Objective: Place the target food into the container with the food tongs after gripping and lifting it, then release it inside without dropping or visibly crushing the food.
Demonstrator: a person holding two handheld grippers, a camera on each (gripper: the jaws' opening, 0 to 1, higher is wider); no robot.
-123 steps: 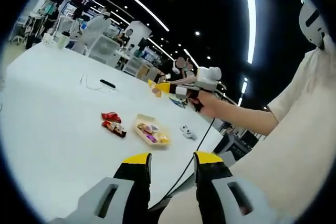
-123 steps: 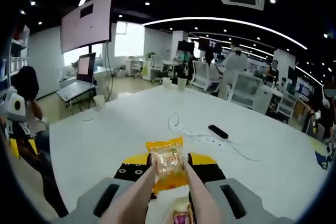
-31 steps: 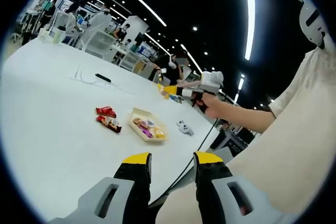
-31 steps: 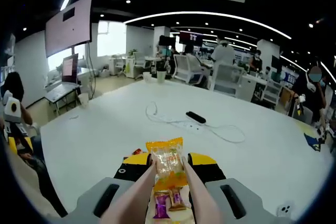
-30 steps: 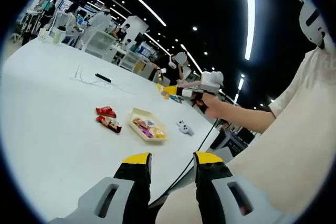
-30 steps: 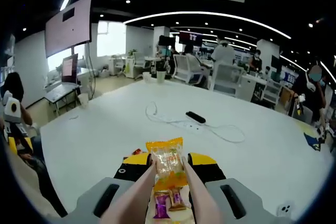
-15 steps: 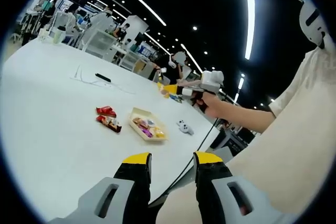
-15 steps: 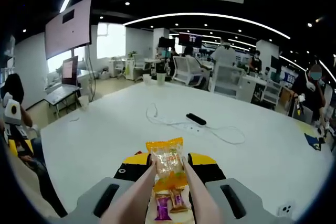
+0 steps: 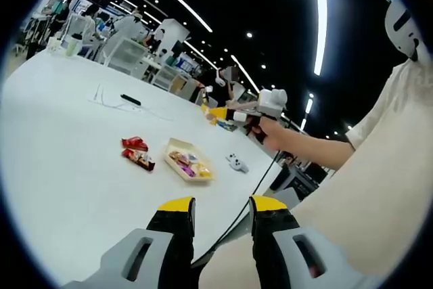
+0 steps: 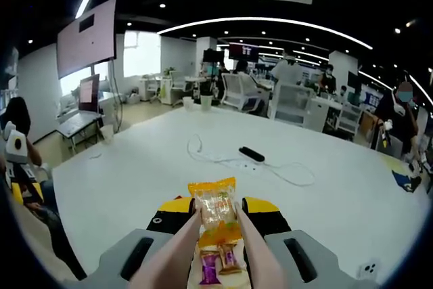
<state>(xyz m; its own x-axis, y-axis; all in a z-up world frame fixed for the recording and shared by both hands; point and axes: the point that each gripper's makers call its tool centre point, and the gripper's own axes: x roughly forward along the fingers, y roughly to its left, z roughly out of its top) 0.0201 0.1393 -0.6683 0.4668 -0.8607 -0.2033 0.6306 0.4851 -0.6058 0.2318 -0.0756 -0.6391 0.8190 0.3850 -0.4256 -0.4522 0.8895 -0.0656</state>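
Between the tongs' (image 10: 216, 235) two pinkish arms in the right gripper view sits the snack pack (image 10: 214, 212), orange w/ a clear window, pinched at its sides and held up off the table (image 10: 135, 167); right gripper (image 10: 218, 216) is clamped on the tongs, w/ the tray (image 10: 218, 264) of wrapped candies right below. In the left gripper view a hand (image 9: 269, 133) holds that gripper out over the table past the tray (image 9: 186, 165), two red packs (image 9: 137, 153) beside it. Left gripper (image 9: 218, 208) has jaws apart, holding nothing; print on the pack is too blurry to read.
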